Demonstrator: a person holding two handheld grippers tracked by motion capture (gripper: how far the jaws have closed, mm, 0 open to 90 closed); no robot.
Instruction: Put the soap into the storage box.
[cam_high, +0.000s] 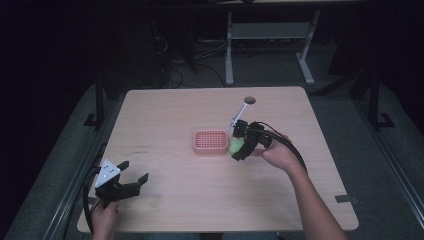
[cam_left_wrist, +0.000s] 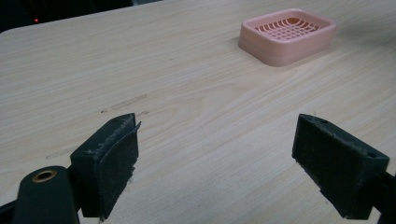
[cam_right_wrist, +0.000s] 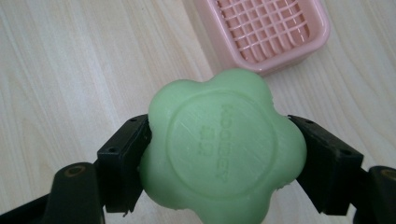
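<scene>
A pink soap dish (cam_high: 210, 141) with a gridded floor sits near the middle of the wooden table; it also lies far right in the left gripper view as the soap dish (cam_left_wrist: 287, 35) and at the top of the right gripper view as the soap dish (cam_right_wrist: 266, 32). My right gripper (cam_high: 239, 145) is shut on a green flower-shaped soap (cam_right_wrist: 222, 149), held just right of the dish above the table. In the high view the soap (cam_high: 235, 145) shows as a small green lump. My left gripper (cam_high: 136, 176) rests open near the front left corner, its jaws (cam_left_wrist: 215, 163) wide apart over bare wood.
A white stick-like tool (cam_high: 239, 114) lies behind the dish, pointing toward a round hole (cam_high: 249, 100) in the table's back edge. A black cable (cam_high: 287, 145) trails over the right hand. Desk legs and cables stand on the dark floor beyond.
</scene>
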